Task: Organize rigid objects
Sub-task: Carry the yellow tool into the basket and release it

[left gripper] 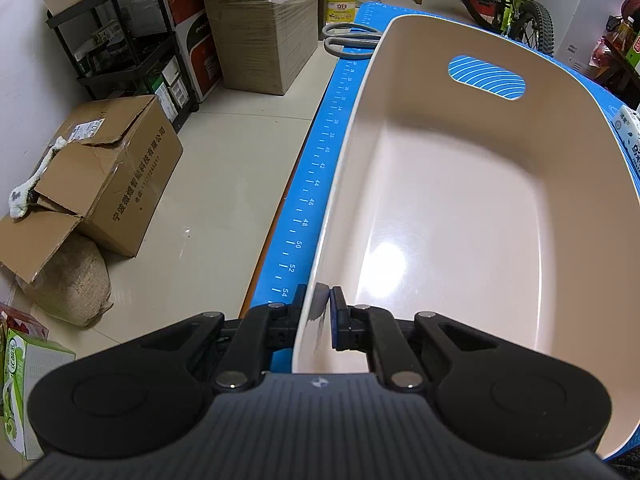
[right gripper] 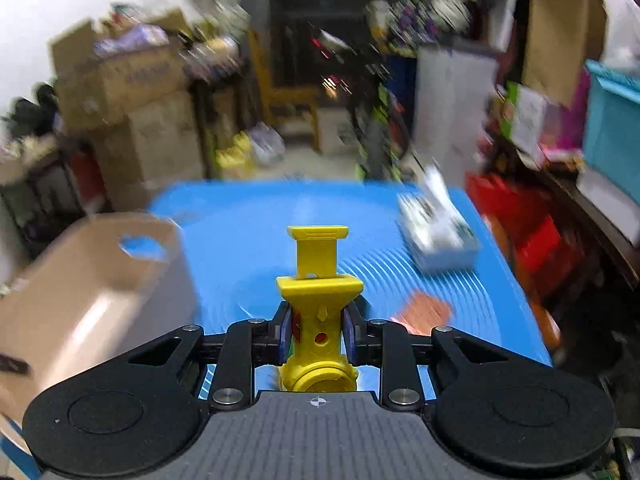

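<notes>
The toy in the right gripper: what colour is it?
Yellow toy, with small red details; the right wrist view shows it best.

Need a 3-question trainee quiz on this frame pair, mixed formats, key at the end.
1. True or false: the beige plastic basket with cut-out handles already holds an item.
2. What does the left gripper grip? A) the grey-handled scissors B) the basket's near rim C) nothing
3. Fill in: the right gripper holds a ____ plastic toy above the blue mat.

Key:
1. False. Its inside is bare.
2. B. The jaws are shut on the rim, one inside and one outside the wall; the scissors lie on the mat beyond the basket.
3. Yellow. The jaws are closed on its body.
</notes>
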Available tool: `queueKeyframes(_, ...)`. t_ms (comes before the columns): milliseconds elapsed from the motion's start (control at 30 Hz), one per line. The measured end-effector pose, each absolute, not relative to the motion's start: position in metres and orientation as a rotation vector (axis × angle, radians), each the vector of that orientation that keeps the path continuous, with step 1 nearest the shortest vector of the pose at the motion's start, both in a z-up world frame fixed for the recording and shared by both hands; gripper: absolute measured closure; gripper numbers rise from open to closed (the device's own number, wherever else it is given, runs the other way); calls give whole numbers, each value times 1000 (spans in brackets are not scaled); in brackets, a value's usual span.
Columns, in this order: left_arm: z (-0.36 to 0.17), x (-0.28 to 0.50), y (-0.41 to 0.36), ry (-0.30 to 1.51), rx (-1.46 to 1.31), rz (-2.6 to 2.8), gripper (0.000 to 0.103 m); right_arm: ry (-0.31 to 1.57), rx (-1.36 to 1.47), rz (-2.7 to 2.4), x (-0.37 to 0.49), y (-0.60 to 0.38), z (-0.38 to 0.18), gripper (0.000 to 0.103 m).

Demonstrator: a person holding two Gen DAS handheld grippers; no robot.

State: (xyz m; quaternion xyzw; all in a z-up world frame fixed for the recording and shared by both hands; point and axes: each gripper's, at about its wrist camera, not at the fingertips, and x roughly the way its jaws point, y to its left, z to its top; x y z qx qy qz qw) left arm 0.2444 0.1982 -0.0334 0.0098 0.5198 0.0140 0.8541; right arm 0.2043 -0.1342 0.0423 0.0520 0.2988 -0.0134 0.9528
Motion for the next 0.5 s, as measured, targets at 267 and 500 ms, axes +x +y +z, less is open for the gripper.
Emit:
queueKeyframes(267, -34, 244, 199, 1094, 23, 28, 90, 537, 110, 174, 231, -65, 77, 69)
queueKeyframes(500, -34, 243, 200, 1095, 24, 29, 91, 599, 105, 283, 256, -4, 64, 69)
